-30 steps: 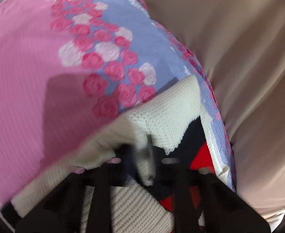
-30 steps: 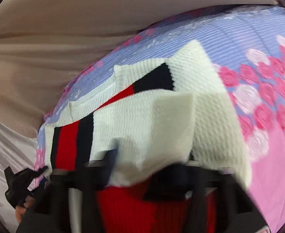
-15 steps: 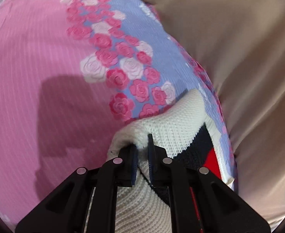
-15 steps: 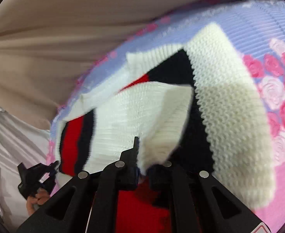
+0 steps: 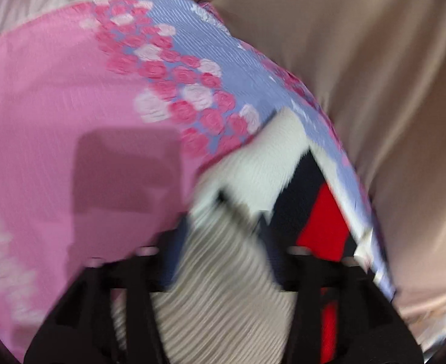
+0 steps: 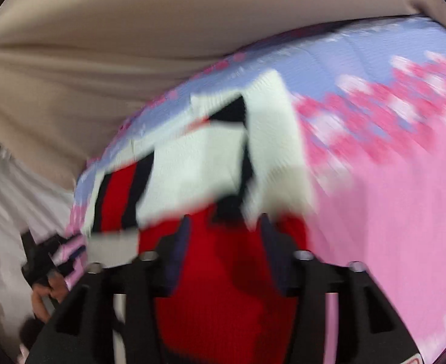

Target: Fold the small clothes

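You have just let go of a fold. The knitted sweater point(image 6: 189, 166), cream with red and black bands, lies doubled over on the pink and lilac rose-print sheet point(image 5: 56, 106), close to its far edge where the beige cloth point(image 5: 359, 60) begins.

Your left gripper point(image 5: 223, 233) stands with its jaws well apart over the ribbed cream knit, and your right gripper point(image 6: 223, 227) likewise over the red panel; neither pinches any fabric, as far as the blur lets you judge.

Half a second back both pairs of jaws were nipped tight on the cream edge. They have just been opening, and the cloth between them now lies loose. Both views have also drawn back a little from the garment, so more of the folded top layer shows in the right view.

Next you probably need to check that the flap lies flat and square. Then pick fresh corners at the near side for the following fold, closing only once the pads straddle a single clean edge.
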Demonstrator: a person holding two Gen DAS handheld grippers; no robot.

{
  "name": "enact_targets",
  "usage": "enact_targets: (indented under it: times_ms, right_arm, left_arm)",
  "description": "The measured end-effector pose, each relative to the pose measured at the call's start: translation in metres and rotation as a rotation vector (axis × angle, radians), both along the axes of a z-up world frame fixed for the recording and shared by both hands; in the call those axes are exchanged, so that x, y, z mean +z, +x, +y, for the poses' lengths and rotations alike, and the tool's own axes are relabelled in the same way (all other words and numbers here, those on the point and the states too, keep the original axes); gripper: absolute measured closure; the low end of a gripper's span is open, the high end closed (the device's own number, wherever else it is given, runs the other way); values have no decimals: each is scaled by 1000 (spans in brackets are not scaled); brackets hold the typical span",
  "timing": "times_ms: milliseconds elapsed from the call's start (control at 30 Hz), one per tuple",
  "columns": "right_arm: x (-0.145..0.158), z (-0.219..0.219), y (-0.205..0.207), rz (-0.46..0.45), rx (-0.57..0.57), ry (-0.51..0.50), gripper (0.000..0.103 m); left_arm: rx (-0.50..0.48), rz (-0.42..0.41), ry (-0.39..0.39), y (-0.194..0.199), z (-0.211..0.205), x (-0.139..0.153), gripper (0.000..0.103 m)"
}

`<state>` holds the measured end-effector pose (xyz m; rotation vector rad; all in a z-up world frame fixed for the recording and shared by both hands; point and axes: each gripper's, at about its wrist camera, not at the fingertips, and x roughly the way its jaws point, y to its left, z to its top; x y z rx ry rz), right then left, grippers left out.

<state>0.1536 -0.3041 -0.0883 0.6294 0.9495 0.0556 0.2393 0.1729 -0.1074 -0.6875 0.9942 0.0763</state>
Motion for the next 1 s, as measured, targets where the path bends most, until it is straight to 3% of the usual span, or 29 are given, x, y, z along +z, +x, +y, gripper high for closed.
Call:
enact_targets:
  times_ms: [67, 167, 267, 333, 433, 500, 567, 600, 633, 700, 833, 900, 1000]
  right_arm:
    - [-6, 9, -51, 90, 68, -50, 48]
    - [-25, 38, -121, 219, 149, -75, 48]
    - [-43, 62, -177, 290, 160, -21, 47]
    - [-55, 80, -192, 307, 138, 46, 45]
    - [-52, 105, -192, 225, 95, 14, 35]
    - [-52, 113, -183, 182, 59, -7, 39]
    - [-51, 115, -178, 173, 65, -7, 86]
    - [-53, 112, -170, 186, 82, 13, 96]
    - [-49, 105, -167, 164, 77, 35, 96]
    - [-26, 79, -169, 104, 83, 26, 97]
    - [28, 31, -196, 10, 88, -59, 98]
    - [42, 8, -220, 16, 89, -83, 98]
    - [40, -16, -269, 97, 128, -152, 98]
  left_arm:
    - [-41, 37, 34, -39, 12, 2, 33]
    - [-66, 138, 32, -116, 39, -13, 32]
    - [-64, 177, -18, -168, 51, -27, 31]
    - [-100, 165, 2, -189, 43, -25, 25]
    - [-135, 151, 45, -193, 27, -24, 18]
    - [-175, 155, 61, -186, 17, -23, 24]
    - [-213, 152, -2, -181, 12, -23, 80]
    - [-221, 173, -46, -178, 11, -25, 90]
    - [-202, 179, -63, -181, 13, -24, 90]
    - [-156, 127, -11, -194, 13, -4, 92]
    - [-150, 71, -25, -237, 2, 31, 93]
    - [-210, 88, -12, -264, -16, 39, 93]
    - [-309, 154, 20, -310, -46, 34, 93]
